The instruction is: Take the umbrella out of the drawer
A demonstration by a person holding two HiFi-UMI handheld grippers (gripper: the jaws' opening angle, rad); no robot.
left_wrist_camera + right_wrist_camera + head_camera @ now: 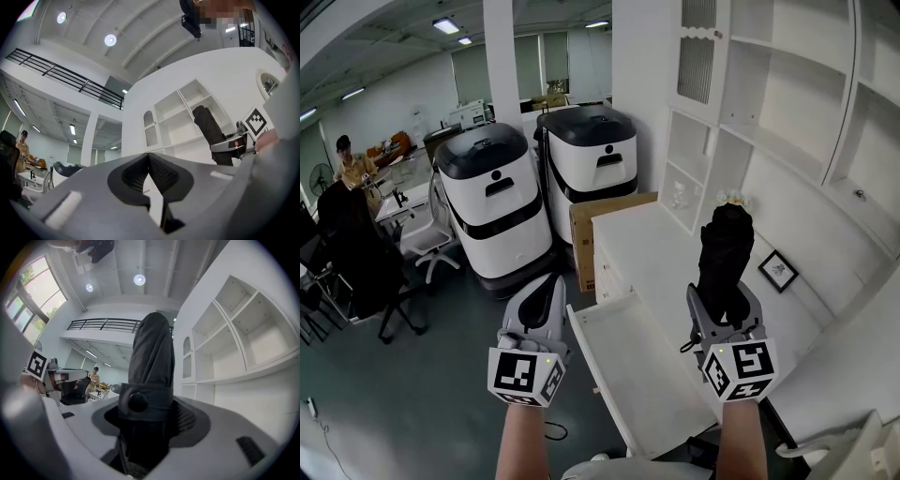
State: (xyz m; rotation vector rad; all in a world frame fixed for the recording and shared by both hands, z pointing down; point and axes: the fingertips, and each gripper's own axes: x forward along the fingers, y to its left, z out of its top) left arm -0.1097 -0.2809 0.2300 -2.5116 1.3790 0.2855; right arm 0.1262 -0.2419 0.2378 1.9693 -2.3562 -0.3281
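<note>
A folded black umbrella (727, 246) stands upright in my right gripper (727, 298), above the white desk top (661, 248). The jaws are shut on its strapped lower part, and its snap strap (138, 401) fills the right gripper view between the pads (187, 418). The white drawer (642, 370) below is pulled out, and its bottom is bare. My left gripper (546, 289) hovers over the drawer's left edge, shut with nothing in it. In the left gripper view its pads (159, 171) meet, and the umbrella (208, 129) shows at the right.
Two large white and black machines (492, 202) stand behind the desk, with a cardboard box (584, 234) beside them. A small picture frame (778, 270) lies on the desk. White shelves (769, 103) rise at the right. A person (352, 167) sits far left near office chairs (422, 239).
</note>
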